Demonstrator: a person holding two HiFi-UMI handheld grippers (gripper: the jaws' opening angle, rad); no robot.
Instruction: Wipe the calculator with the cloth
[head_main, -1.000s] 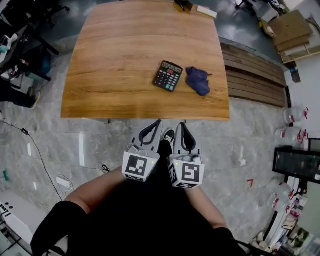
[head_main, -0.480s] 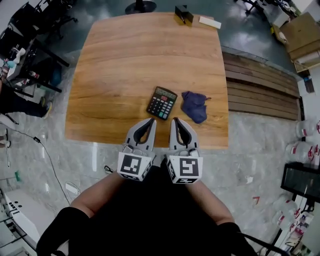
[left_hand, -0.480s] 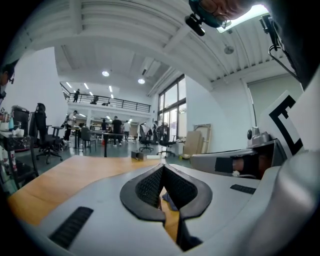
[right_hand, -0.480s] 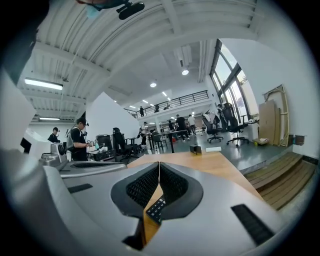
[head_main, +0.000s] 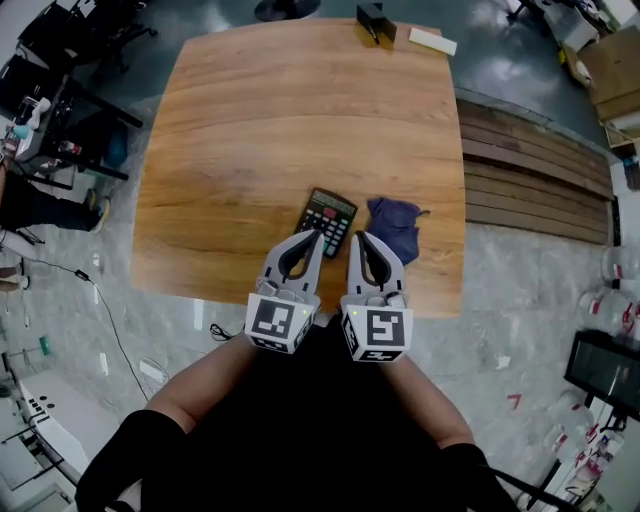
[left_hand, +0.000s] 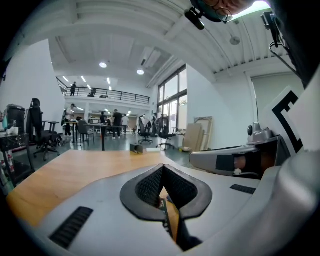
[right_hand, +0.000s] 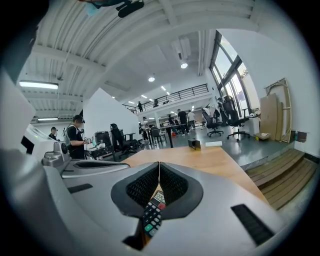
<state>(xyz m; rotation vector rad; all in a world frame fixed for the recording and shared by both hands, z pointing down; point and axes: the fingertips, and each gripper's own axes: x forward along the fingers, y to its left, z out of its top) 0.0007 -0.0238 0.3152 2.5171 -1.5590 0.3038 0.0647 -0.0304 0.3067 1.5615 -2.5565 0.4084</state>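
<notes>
Both tools are closed and empty. In each gripper view the 2 jaws meet at their tips with nothing between them. The left tool and the right tool sit side by side over the near edge of the tabletop, both pointing away from me.

The calculator lies flat on the near right part of the tabletop, right at the tips of the 2 tools. Its long axis runs away from me, with the far end leaning a little to the right. The display end is the far one and the keys come toward me.

The cloth, a dark blue crumpled heap, lies just beside the calculator on its right, near the right edge of the tabletop. I see a narrow strip of wood between them.

From the head view, the left tool's tip covers the calculator's near end, and the right tool cuts off the cloth's near left edge. Through the hollow behind the right tool's jaws I see only a strip of keys and part of the display, and I can't read it. Neither gripper view shows the cloth. A dark box and a white slab sit at the far edge.
</notes>
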